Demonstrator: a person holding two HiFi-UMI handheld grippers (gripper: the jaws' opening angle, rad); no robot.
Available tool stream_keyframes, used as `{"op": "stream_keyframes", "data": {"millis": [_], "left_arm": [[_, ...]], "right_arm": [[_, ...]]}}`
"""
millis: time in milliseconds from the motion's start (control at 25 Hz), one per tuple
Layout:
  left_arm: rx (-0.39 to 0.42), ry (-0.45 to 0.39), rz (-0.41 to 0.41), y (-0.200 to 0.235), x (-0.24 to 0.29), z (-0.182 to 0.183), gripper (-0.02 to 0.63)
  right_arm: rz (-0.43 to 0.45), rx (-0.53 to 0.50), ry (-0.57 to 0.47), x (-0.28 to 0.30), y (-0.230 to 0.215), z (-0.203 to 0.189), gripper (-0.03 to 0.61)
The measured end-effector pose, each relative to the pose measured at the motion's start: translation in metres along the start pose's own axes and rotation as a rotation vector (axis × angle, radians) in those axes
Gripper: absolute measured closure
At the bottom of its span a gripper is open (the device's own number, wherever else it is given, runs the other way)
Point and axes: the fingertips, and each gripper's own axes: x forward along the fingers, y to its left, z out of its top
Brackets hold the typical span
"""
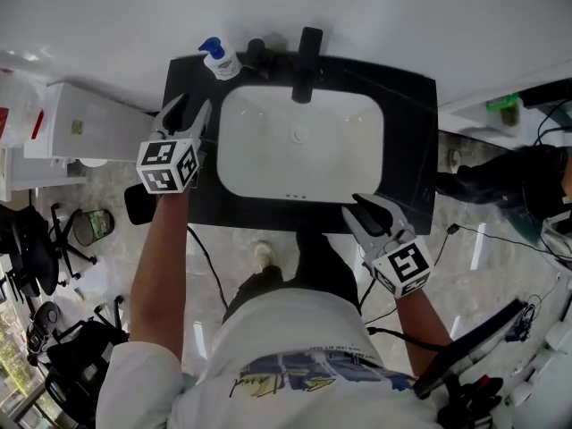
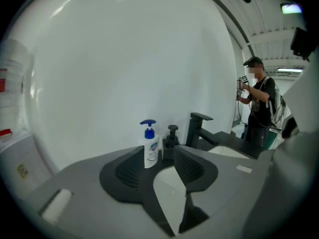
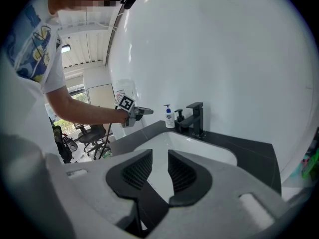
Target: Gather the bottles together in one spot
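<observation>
- Plain white wall straight ahead of me, nothing hung on it.
- Black counter against it, with a white sink sunk in and a black tap at the back edge.
- Floor is pale speckled stone, pretty shiny.
- White cabinet just left of the counter.
- Black office chair further left, with loose cables trailing over the floor.
- Daylight comes in from a window on that side, green outside.
- Ceiling lamp is on too.
- From the left gripper view I can see a person standing well back, past the counter's end.
</observation>
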Motion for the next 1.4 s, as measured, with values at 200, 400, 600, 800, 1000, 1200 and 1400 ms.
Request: {"op": "stream_keyframes", "data": {"millis": [200, 400, 600, 800, 1000, 1200, 1400], "left_arm": [[0.054, 0.012, -0.114, -0.036, -0.053, -0.013, 0.477], [0.103, 0.024, -0.176, -0.06, -0.111, -0.026, 0.574], [0.114, 0.027, -0.265, -0.092, -0.155, -0.032, 0.612], [0.068, 0.045, -0.389, -0.131, -0.195, -0.04, 0.612], [0.043, 0.052, -0.496, -0.167, -0.231, -0.047, 0.612], [0.046, 0.052, -0.567, -0.185, -0.262, -0.045, 0.612], [0.077, 0.054, -0.605, -0.197, -0.287, -0.046, 0.612]], "right_arm": [[-0.015, -0.032, 0.007, -0.005, 0.03, -0.003, 0.486], [-0.047, -0.06, -0.01, -0.011, 0.057, -0.002, 0.512], [-0.08, -0.08, -0.034, -0.022, 0.081, 0.001, 0.578], [-0.108, -0.08, -0.03, -0.031, 0.1, 0.0, 0.58], [-0.124, -0.096, -0.042, -0.042, 0.116, 0.005, 0.58], [-0.125, -0.117, -0.058, -0.05, 0.14, 0.014, 0.58], [-0.115, -0.129, -0.064, -0.056, 0.164, 0.014, 0.58]]}}
